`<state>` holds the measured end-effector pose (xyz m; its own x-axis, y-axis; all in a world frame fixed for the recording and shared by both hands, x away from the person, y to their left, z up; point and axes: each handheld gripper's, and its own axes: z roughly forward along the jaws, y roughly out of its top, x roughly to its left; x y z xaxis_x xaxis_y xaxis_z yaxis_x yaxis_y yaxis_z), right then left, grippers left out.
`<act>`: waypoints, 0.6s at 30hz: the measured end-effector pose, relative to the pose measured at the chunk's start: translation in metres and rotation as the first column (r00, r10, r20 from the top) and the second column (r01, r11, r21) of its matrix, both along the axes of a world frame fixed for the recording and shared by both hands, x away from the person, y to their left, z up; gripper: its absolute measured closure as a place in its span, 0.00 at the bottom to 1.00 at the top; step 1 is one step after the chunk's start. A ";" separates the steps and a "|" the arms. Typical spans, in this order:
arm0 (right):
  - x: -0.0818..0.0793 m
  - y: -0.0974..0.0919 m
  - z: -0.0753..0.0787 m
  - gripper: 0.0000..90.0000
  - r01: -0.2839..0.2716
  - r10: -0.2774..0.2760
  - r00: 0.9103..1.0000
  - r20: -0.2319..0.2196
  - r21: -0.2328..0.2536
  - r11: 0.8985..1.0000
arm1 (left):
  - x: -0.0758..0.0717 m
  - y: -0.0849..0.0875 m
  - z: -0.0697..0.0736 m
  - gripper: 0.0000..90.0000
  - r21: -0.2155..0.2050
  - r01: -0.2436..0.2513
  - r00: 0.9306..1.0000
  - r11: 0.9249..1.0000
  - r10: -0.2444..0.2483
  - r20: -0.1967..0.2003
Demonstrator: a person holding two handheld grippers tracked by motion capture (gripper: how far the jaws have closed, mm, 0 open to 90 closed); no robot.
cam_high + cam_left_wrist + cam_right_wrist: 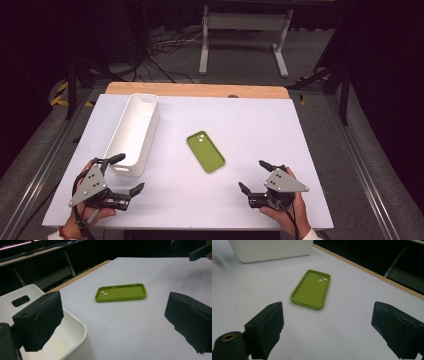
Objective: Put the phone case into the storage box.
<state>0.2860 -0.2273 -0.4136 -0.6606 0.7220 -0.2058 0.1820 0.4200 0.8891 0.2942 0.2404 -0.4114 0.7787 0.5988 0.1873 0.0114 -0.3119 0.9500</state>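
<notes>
Nothing's started yet, by the look of it. Your left gripper [125, 173] sits at the near-left corner of the white table [260, 125], jaws spread wide w/ nothing between them; one jaw hangs just over the near end of the white bin [134, 131]. Your right gripper [252, 176] is at the near-right, jaws also wide apart and empty, pointed toward the middle of the table.

The green phone case [205, 151] lies flat mid-table, hollow side up, camera cut-out at its far end, set at a slant. It's between the 2 grippers but well apart from both, and clear of the bin, which stands to its left. In the left gripper view the case [120, 292] sits beyond the jaws w/ bare table all round it; in the right gripper view the case [311, 289] lies straight ahead between the jaws but further on, w/ the bin [272, 249] at the back.

The bin looks empty as far as its inside shows.

My read: the job is prob. case into bin, and all of it is left, i.e. reach, grip, lift, carry, drop. Your right gripper is lined up best for the reach; the case is thin and flat, so you'll likely need to catch it by a raised edge.
</notes>
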 end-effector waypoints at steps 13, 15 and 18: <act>0.011 0.003 0.009 0.14 -0.041 0.041 0.999 -0.015 0.024 0.999 | 0.001 -0.001 -0.002 0.04 0.012 -0.012 1.000 1.000 0.012 -0.020; 0.015 0.005 0.011 0.14 -0.049 0.050 0.998 -0.033 0.029 0.998 | -0.001 -0.003 -0.002 0.04 0.017 -0.012 1.000 1.000 0.012 -0.026; 0.016 0.006 0.012 0.14 -0.053 0.054 0.998 -0.044 0.017 0.998 | -0.002 -0.004 -0.003 0.04 0.043 -0.016 1.000 0.999 0.017 -0.009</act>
<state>0.3022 -0.2212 -0.4013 -0.7065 0.6886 -0.1637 0.1996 0.4157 0.8873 0.2921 0.2367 -0.4144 0.7706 0.6031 0.2060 0.0252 -0.3518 0.9357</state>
